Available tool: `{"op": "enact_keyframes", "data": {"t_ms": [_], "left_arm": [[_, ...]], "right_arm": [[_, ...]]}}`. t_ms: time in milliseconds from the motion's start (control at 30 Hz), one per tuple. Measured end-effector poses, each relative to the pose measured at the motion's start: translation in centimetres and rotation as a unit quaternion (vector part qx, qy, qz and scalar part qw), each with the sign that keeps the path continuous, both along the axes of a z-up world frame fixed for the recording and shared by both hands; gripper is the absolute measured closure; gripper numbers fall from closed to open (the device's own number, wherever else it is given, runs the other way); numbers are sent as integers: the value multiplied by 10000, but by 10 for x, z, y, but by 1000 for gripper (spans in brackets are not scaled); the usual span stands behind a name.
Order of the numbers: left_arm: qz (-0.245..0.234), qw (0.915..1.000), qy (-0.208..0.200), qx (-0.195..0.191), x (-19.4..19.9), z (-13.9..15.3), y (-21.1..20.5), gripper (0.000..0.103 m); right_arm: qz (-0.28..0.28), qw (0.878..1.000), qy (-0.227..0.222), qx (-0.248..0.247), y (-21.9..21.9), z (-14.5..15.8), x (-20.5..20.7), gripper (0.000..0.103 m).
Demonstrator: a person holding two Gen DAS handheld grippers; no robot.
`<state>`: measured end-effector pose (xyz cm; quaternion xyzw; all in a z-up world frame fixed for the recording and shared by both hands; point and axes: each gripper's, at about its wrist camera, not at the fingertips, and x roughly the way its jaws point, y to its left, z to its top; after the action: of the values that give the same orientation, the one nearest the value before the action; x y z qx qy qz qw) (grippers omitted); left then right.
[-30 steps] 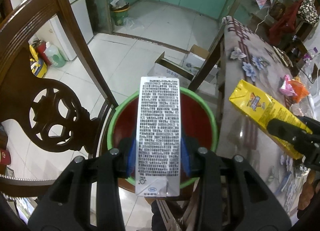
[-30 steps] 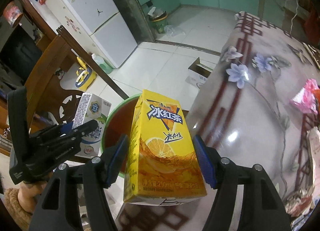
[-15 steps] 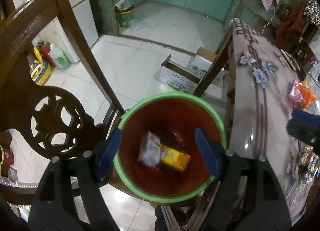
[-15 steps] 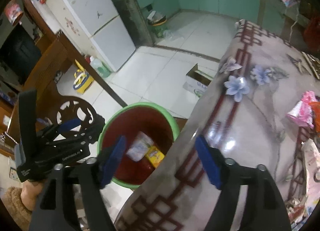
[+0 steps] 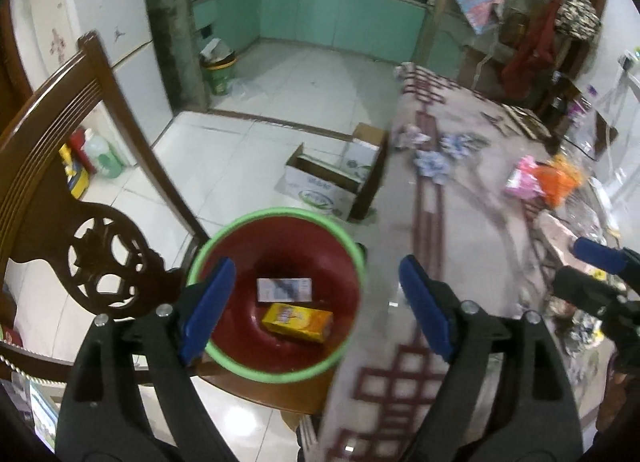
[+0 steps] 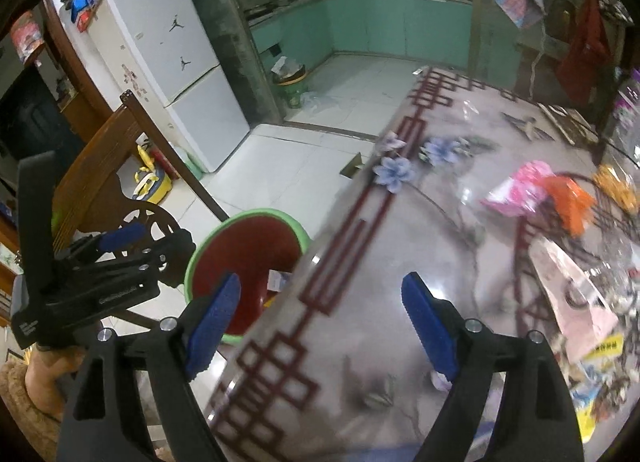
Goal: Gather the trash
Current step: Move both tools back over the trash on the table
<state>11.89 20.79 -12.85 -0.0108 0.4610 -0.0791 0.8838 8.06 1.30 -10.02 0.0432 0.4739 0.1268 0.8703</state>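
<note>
left gripper point(image 5: 316, 302): we see the jaws apart and opening; nothing between the pads; it hangs over the bin and the table edge
right gripper point(image 6: 320, 316): jaws apart and opening too; nothing gripped; it sits over the table edge, with the bin rim behind its left pad
bin point(image 5: 224, 238): red inside, green rim; it stands on a wooden chair seat beside the table
yellow carton point(image 5: 298, 322): we see it lying flat on the bin floor; apart from both grippers
white carton point(image 5: 284, 289): flat on the bin floor just behind the yellow one; a corner also shows past the table edge in the right view
table point(image 6: 400, 262): glossy cloth with flowers and a dark red border
pink wrapper point(image 6: 516, 190): on the table, touching an orange wrapper point(image 6: 572, 202); well apart from both grippers
chair point(image 5: 60, 182): carved wooden back, left of the bin
cardboard box point(image 5: 324, 182): open, on the floor past the bin
</note>
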Motion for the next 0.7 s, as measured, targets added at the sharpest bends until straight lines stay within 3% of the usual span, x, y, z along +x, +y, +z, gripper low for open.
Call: {"op": "enact_keyframes", "data": {"t_ms": [400,500,600,700], "left_arm": [[-550,9982,80,-230,-53,3,-116,21],[-619,9976,90,-281,-66,3,-139,20],[-665,9971,134,-346,-77,1,-161,20],[-754,9963,184,-378,-88,0,-184,19]], "right_arm": [[-662,9977,69,-158,-131,0,-66,23],[-1049,9940,44,-290,-182,0,-85,22],[-1583,9865,49,-410,-240,-1,-102,13],[-1932,9800,158,-455,-283,-9,-114,13]]}}
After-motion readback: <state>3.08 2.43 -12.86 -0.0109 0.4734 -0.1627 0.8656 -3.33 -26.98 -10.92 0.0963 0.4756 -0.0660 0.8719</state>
